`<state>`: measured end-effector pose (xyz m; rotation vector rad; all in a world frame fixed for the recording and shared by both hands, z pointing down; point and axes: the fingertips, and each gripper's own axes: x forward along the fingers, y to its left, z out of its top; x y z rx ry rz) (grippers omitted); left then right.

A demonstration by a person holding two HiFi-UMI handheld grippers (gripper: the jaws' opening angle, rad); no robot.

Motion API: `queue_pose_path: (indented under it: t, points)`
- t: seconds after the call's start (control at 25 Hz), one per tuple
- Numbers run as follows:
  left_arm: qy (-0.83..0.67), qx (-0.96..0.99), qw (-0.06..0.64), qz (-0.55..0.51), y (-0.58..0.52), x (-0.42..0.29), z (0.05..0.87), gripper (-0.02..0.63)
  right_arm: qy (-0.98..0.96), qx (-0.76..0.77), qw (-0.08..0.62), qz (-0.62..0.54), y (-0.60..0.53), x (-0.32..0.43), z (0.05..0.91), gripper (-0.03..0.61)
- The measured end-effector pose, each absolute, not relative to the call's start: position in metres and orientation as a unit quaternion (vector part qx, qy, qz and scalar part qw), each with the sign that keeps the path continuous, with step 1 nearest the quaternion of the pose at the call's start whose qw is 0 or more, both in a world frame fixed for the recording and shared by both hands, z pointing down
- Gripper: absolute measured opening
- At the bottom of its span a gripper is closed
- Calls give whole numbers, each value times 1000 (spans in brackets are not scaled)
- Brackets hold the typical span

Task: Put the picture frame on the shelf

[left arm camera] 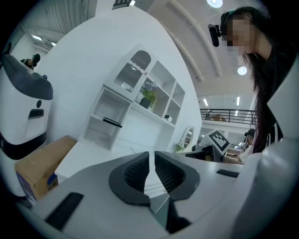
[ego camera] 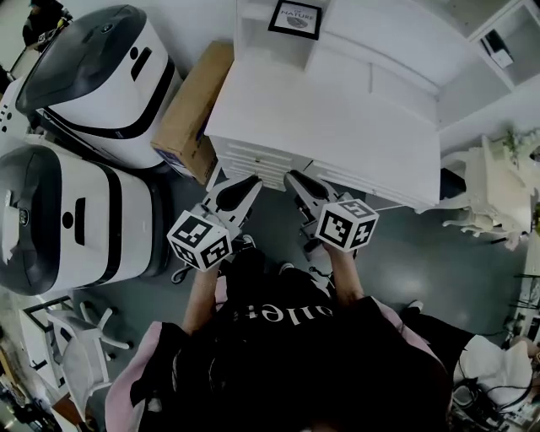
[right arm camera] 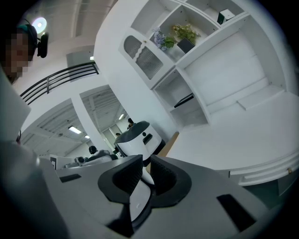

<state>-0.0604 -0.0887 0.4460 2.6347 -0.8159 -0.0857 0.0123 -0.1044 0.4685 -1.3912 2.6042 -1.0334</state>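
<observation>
The black-edged picture frame lies flat in an open compartment of the white shelf unit at the far side of the white desk. It shows edge-on as a dark slab in the left gripper view and the right gripper view. Both grippers hang side by side in front of the desk's near edge, well short of the frame. My left gripper is shut with nothing between its pads. My right gripper is shut too, and empty.
Two large white-and-black machines stand to the left, with a cardboard box wedged against the desk's left side. A white ornate chair is at the right. A potted plant sits on an upper shelf.
</observation>
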Motion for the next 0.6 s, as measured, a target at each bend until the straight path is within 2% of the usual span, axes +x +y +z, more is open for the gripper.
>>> queue_pose_path:
  t: [0.6]
  points:
    - [-313,934,171,-26,21,25,436,41,860,-418,-21,-293,14,94,464,64]
